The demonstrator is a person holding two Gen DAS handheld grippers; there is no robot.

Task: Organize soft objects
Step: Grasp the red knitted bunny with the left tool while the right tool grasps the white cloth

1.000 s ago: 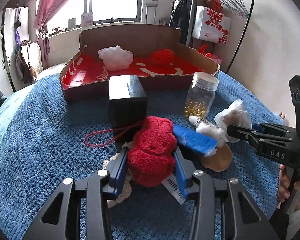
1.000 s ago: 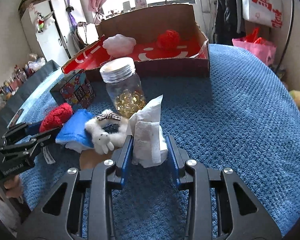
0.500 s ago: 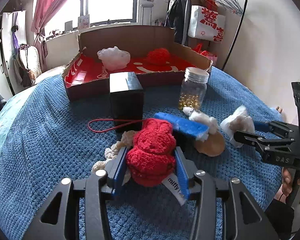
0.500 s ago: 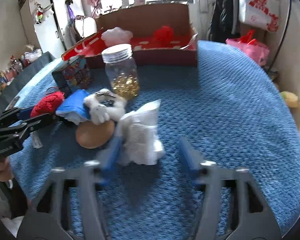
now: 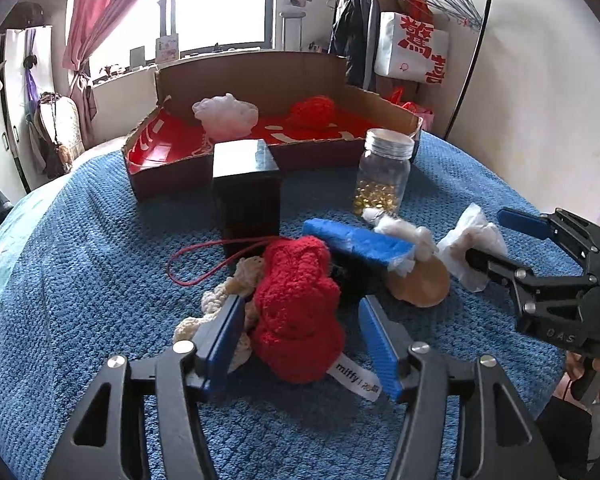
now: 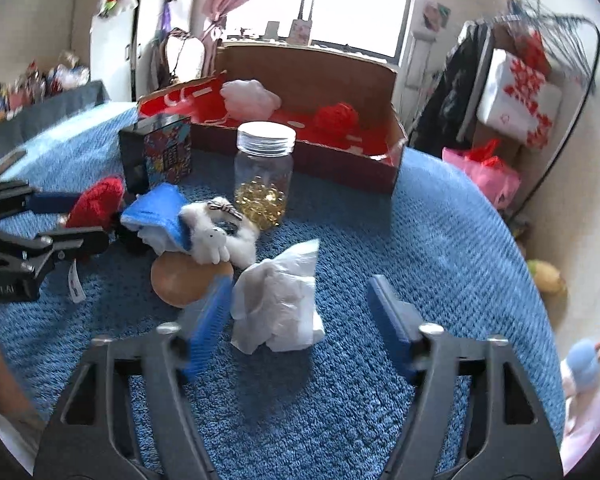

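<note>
Left gripper [image 5: 300,340]: jaws parted, straddling a red knitted plush [image 5: 298,308] with a "miffy" tag, which lies on the blue blanket [image 5: 80,280]; no firm pinch visible. Right gripper [image 6: 300,316]: jaws spread wide, crumpled white tissue [image 6: 278,304] lying released between them, nearer the left finger. Behind: tan disc [image 6: 180,284], white bunny plush [image 6: 220,236], blue cloth [image 6: 160,212], glass jar [image 6: 265,172]. Farthest: cardboard tray [image 6: 312,80] holding white fluff [image 6: 250,96] and red yarn [image 6: 336,118].
</note>
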